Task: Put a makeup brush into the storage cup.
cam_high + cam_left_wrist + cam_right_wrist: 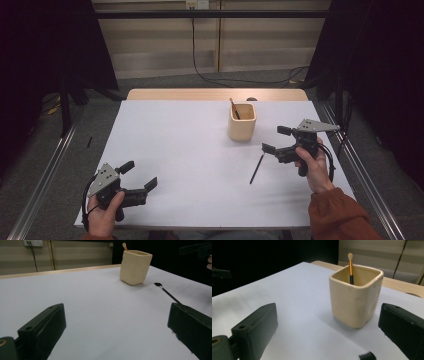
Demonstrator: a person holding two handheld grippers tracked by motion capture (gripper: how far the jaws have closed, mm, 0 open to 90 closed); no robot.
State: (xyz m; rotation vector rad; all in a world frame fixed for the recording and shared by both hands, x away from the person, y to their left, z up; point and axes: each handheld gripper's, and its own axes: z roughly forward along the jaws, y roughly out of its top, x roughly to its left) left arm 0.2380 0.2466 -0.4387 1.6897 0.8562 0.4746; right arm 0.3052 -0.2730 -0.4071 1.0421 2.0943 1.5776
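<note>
White covering is spread over the table (190, 150), with a strip of bare wood left showing along its far edge and a dark floor with cables seen beyond. Toward the far right of the sheet a cream square cup (242, 121) is stood upright, and a thin brush (234, 108) with an orange handle and a pale tip is leaned inside it. Nearer the person than the cup, and slightly to its right, a slim black brush (257, 168) is laid flat on the sheet, well apart from the cup.

To the right of the cup, the right gripper (273, 139) is held in a hand above the sheet, just beyond the far end of the black brush. Its jaws are spread wide and nothing is held between them; in the right gripper view the cup (355, 298) is seen ahead between them, untouched.

Far to the left of the cup, at the near left corner of the sheet, the left gripper (141, 174) is held in the other hand. Its jaws are likewise parted wide and nothing is gripped; in the left gripper view the cup (135, 267) and the black brush (170, 293) are seen farther off.
</note>
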